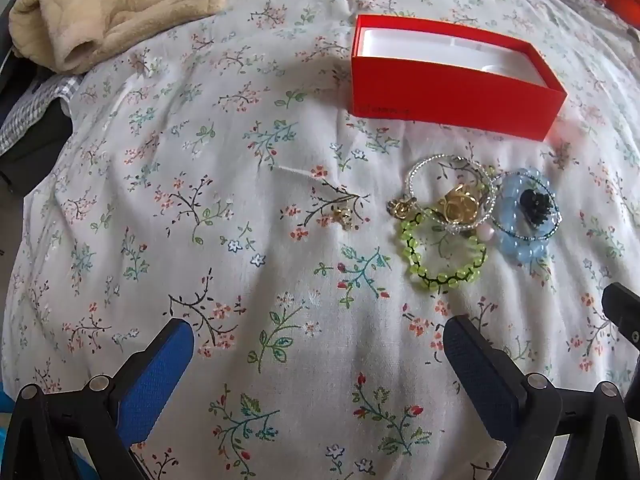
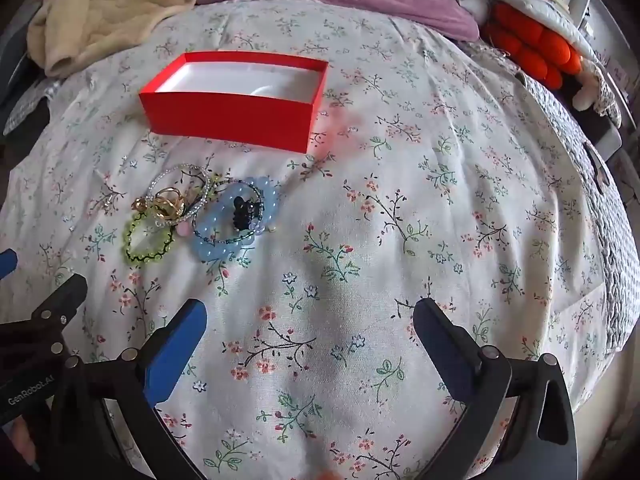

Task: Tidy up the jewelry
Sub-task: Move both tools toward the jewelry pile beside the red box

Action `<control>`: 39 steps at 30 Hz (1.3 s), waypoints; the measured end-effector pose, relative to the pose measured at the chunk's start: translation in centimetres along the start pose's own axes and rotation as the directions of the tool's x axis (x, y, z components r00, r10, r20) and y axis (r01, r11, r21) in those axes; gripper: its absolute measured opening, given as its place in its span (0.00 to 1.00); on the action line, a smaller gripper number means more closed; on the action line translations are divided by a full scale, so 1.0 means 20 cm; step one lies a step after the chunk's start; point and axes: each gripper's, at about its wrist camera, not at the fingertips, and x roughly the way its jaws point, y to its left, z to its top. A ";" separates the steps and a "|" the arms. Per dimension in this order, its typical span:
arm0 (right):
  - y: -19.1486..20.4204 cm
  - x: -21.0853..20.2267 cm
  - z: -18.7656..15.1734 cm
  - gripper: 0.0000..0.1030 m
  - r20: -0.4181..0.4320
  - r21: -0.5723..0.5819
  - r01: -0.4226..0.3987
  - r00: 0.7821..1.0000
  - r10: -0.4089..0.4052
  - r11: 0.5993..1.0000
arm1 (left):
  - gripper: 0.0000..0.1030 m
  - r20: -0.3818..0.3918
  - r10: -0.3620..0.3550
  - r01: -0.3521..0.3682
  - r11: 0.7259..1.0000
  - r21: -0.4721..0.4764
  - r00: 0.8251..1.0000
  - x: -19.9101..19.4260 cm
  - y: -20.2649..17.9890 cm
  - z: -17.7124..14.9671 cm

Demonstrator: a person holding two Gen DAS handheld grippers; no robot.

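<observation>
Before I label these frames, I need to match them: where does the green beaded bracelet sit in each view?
Left wrist view: green beaded bracelet lies right of centre, nearest the camera in the jewelry pile.
Right wrist view: it lies at left, middle height.
Shared landmark: the open red box sits farther back on the bedspread in both.

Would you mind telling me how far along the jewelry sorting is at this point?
Nothing looks done yet: the red box sits open, and its visible white interior shows no jewelry. Nothing is in hand either; the left gripper and right gripper are both open above the floral sheet. Left to move: the green bead bracelet, blue bead bracelet, clear bead bracelet, gold pieces and a small gold piece lying apart.
</observation>
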 end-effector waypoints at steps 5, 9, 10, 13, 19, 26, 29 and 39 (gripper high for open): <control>0.00 0.00 0.00 1.00 0.000 0.000 0.001 1.000 -0.001 1.000 | 0.99 -0.002 0.002 -0.002 1.000 -0.001 1.000 0.01 -0.01 0.00; 0.00 0.00 0.00 1.00 -0.001 -0.001 0.001 1.000 -0.001 1.000 | 0.99 -0.005 0.006 -0.006 1.000 -0.001 1.000 0.00 -0.01 -0.01; 0.00 0.00 0.00 1.00 -0.002 -0.001 0.001 1.000 -0.001 1.000 | 0.99 -0.005 0.003 -0.003 1.000 -0.001 1.000 0.00 -0.02 -0.01; 0.00 0.01 0.00 1.00 -0.002 -0.003 0.002 1.000 -0.002 1.000 | 0.99 -0.003 -0.003 0.003 1.000 -0.001 1.000 0.01 -0.01 -0.01; 0.00 0.01 0.00 1.00 -0.003 0.001 0.005 1.000 -0.005 1.000 | 0.99 0.000 0.001 -0.001 1.000 0.002 1.000 0.01 -0.01 -0.02; -0.01 0.01 0.00 1.00 -0.007 0.002 0.010 1.000 -0.010 1.000 | 0.99 0.000 0.006 -0.006 1.000 0.004 1.000 0.00 -0.01 -0.01; 0.00 0.01 0.00 1.00 -0.006 0.000 0.011 1.000 -0.011 1.000 | 0.99 -0.003 0.003 -0.003 1.000 0.004 1.000 0.01 -0.01 -0.01; 0.00 0.02 0.00 1.00 -0.006 0.000 0.011 1.000 -0.011 1.000 | 0.99 -0.004 0.002 -0.002 1.000 0.001 1.000 0.01 -0.01 -0.01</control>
